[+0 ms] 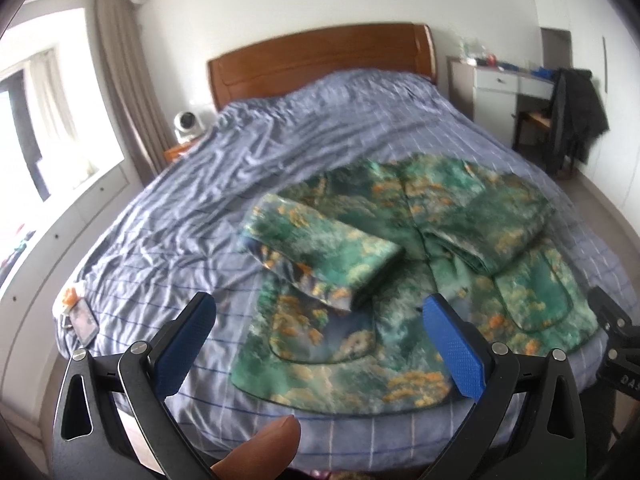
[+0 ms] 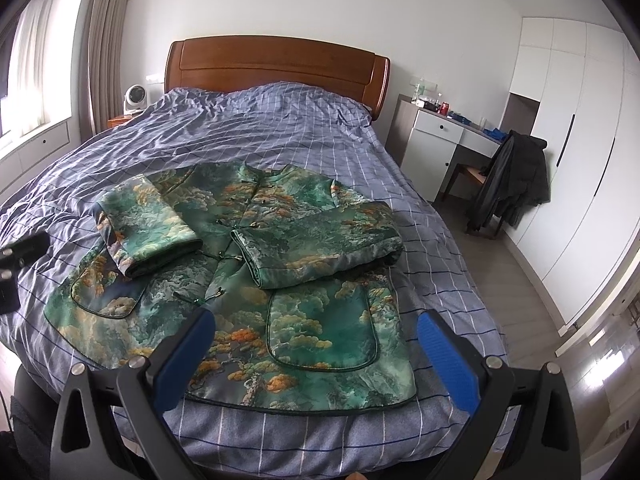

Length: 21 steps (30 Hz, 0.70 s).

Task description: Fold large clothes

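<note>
A green jacket [image 1: 360, 336] [image 2: 320, 320] with orange and white cloud print lies flat on the bed, front up, near the foot edge. Both sleeves are folded in across the chest: the left sleeve [image 1: 320, 256] [image 2: 148, 228] and the right sleeve [image 1: 492, 228] [image 2: 320, 240]. My left gripper [image 1: 320, 348] hovers open above the jacket's lower left hem, nothing between its blue pads [image 1: 184, 344]. My right gripper [image 2: 316, 356] hovers open over the lower right pocket, also empty. A fingertip [image 1: 264, 452] shows under the left gripper.
The bed [image 2: 280, 128] has a blue checked cover and a wooden headboard [image 2: 276, 64]. A phone and keys [image 1: 80, 320] lie at the bed's left edge. A white desk [image 2: 440, 136] and a chair with a dark coat [image 2: 516, 176] stand to the right. The other gripper's black body [image 2: 16, 264] shows at the left.
</note>
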{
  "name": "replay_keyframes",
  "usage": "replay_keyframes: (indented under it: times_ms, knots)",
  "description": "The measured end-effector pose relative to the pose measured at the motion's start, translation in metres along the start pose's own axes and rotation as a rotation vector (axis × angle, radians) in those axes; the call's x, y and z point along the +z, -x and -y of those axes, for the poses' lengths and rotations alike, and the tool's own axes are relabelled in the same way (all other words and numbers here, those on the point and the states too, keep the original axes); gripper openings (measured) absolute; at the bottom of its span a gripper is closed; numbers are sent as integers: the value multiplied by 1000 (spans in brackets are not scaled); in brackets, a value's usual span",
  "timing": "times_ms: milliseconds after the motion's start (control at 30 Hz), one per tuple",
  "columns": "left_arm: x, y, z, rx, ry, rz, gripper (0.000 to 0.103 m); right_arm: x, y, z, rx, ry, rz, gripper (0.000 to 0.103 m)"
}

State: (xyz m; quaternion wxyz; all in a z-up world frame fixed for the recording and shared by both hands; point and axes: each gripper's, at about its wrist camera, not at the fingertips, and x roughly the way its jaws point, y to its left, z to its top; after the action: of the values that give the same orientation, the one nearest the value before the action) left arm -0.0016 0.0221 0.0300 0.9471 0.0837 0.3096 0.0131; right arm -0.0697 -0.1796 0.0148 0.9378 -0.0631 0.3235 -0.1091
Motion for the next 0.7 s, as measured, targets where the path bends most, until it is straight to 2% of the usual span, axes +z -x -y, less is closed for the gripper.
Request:
replay_keyframes:
  times_ms: [200, 400, 567, 700]
  knots:
    - [3, 0, -9, 79, -1, 64, 103, 3, 3, 1, -1, 12, 31, 103]
    - [3, 2, -10, 88, -31, 72, 103, 8, 6, 1, 15, 48, 81, 103]
    - [1, 4, -2, 43, -66, 74, 103, 8, 8, -2, 53, 85, 119, 103]
    - [0, 1, 3, -9, -72, 40, 103, 7, 8, -7, 88, 92, 104, 103]
